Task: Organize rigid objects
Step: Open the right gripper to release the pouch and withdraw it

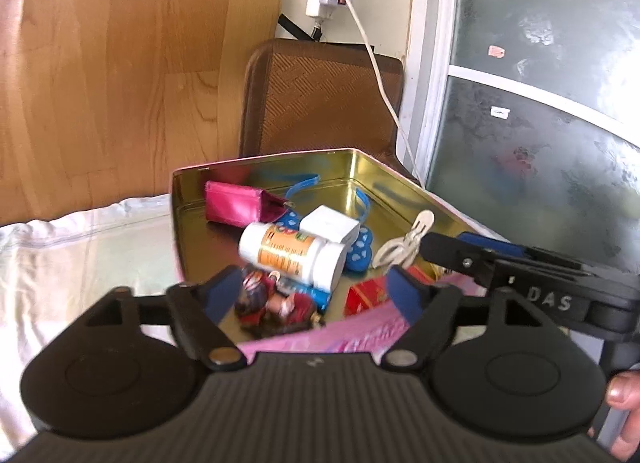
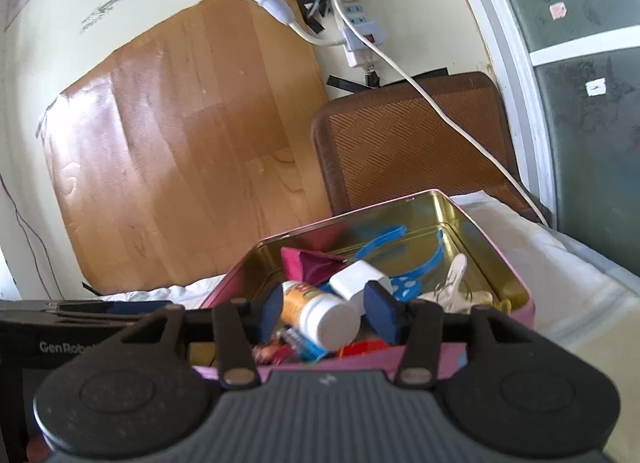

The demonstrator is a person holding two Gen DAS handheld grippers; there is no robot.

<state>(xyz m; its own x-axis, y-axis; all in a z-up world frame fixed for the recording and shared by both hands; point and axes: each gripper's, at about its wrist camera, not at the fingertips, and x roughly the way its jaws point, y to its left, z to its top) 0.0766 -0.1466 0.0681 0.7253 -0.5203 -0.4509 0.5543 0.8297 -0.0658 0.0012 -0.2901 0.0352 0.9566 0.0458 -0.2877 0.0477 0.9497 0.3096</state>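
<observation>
Hovering over tin [image 1: 188, 223]: both tongs [image 1: 316, 283] [image 2: 326, 313] open, w/ bottle [image 1: 296, 255] inside.

The figurine [image 1: 268, 299] is blurred, the red box [image 1: 366, 295] half hidden behind a finger, the chair [image 1: 320, 103] partly behind the tin [image 1: 192, 199].

A lived-in bedroom at home: a bed [image 2: 560, 275] under pale rumpled sheets carries a pink tin [image 2: 516, 263] of household odds and ends. Behind it, a wood-grain panel [image 2: 192, 151] and a woven brown mat [image 2: 408, 143] lean on a scuffed wall, where a taped-up power strip [image 2: 360, 31] trails its white cord [image 2: 460, 131] beside a frosted-glass door [image 1: 540, 103].
</observation>
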